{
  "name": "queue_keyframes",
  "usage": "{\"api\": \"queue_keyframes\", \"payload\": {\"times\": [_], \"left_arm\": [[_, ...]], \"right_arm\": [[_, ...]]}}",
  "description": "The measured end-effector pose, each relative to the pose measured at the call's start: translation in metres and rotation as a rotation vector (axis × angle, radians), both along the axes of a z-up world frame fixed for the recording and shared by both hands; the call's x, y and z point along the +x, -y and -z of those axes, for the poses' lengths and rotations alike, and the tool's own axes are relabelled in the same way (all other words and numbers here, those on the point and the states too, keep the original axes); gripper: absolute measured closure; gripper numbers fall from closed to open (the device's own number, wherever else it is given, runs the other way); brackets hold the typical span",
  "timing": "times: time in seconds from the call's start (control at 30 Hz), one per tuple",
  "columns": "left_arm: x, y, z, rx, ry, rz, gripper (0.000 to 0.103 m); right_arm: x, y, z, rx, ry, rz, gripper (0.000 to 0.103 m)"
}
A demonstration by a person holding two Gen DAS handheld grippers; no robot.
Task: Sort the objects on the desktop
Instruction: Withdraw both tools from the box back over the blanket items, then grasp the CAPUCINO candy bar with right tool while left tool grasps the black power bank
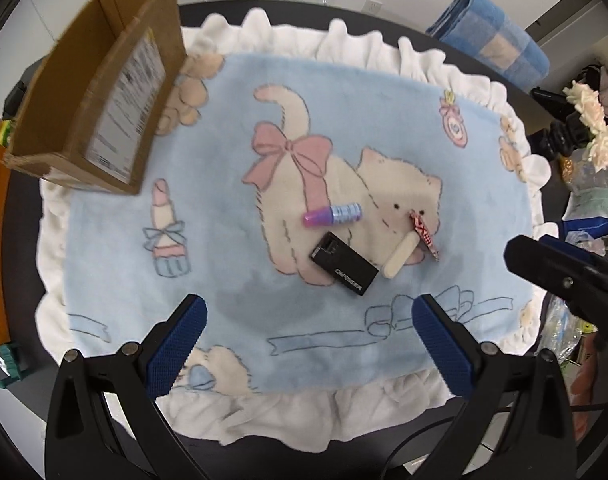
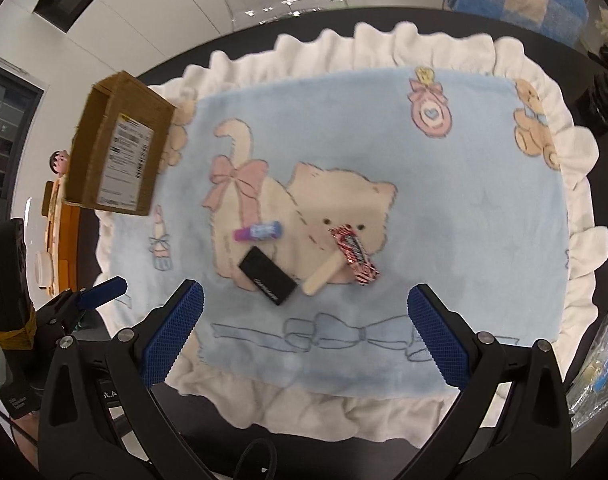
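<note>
I hold one gripper in each hand, and both hang over the blue cat blanket (image 1: 116,248) with nothing in them; my left gripper (image 1: 307,340) has its two blue pads (image 1: 176,344) wide apart, and my right gripper (image 2: 304,336) has its pads (image 2: 172,336) wide apart too; in the left view I can see the dark tip of my right gripper poking in from the right side, and in the right view one blue finger of my left gripper shows at the left; the blanket has a white frilly edge and lies on a dark table (image 1: 515,92); four small things sit close together on the cat picture near the middle; a little tube (image 1: 333,214) with a pink cap and a blue body lies on its side; just below it is a flat black box (image 1: 343,263) with white letters on it; beside the box lies a cream stick (image 1: 399,255), tilted, with one end close to the box corner; a red and white candy wrapper (image 2: 353,255) lies across the top end of the stick and touches it; a brown cardboard box (image 1: 100,92) with a white label stands open at the far left corner of the blanket, well apart from the small things; a folded blue checked towel (image 1: 491,36) sits at the far right of the table.
</note>
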State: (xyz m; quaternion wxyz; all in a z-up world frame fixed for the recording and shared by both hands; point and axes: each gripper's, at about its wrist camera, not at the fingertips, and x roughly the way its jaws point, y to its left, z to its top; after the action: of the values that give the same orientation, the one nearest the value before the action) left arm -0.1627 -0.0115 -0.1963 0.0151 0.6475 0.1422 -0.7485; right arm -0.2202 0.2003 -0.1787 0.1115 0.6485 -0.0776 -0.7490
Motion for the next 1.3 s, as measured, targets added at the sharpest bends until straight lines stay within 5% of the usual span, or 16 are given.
{"api": "queue_keyframes", "payload": {"times": [0.53,1.07,1.3], "left_arm": [[-0.013,-0.026,0.066,0.047,0.046,-0.078,0.001],[-0.012,-0.028,0.094,0.009,0.046,-0.187,0.001],[-0.012,-0.031,0.098,-0.003,0.062,-0.207,0.017]], "right_arm": [[-0.007,-0.025,0.074,-0.004,0.06,-0.04,0.0],[-0.015,-0.037,0.114,0.024,0.085,-0.064,0.0],[-0.018,-0.034,0.123,0.018,0.098,-0.084,0.0]]}}
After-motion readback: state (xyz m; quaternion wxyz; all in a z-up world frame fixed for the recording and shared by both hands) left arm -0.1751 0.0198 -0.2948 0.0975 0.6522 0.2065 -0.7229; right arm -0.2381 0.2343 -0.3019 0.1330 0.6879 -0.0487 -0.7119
